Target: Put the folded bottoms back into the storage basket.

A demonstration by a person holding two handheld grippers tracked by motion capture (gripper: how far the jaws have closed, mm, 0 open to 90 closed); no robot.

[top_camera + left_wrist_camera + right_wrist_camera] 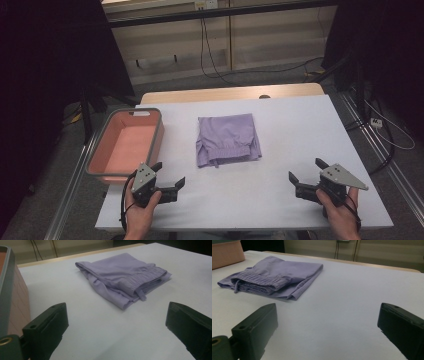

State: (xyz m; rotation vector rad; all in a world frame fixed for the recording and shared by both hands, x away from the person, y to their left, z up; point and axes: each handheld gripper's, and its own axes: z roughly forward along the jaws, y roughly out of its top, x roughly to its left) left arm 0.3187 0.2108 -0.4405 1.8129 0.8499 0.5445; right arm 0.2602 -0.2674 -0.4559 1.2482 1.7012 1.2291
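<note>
I hold my left gripper [169, 176] at the lower left of the high view, over the near edge of the white table [300, 130]. Its jaws stand wide apart with nothing between them and nothing gripped; they point toward the centre of the frame. In the left gripper view the two black jaws rise from the bottom corners, with bare table surface between them.

My right gripper [307, 170] sits at the lower right of the high view, also near the table's front edge. Its jaws are likewise spread wide and empty, pointing toward the left of the frame. The right gripper view confirms this: both jaws at the bottom corners, only table between.

The folded purple garment [228, 139] lies flat at the centre of the high view, between the two grippers and farther up the frame, well apart from both. Its gathered waistband with a drawstring faces the lower edge of that frame. In the left gripper view the garment [125, 277] occupies the upper middle; in the right gripper view it [274, 276] lies at upper left.

A pink tub with a grey rim [100, 145] stands at the left of the high view, just beside my left gripper.
</note>
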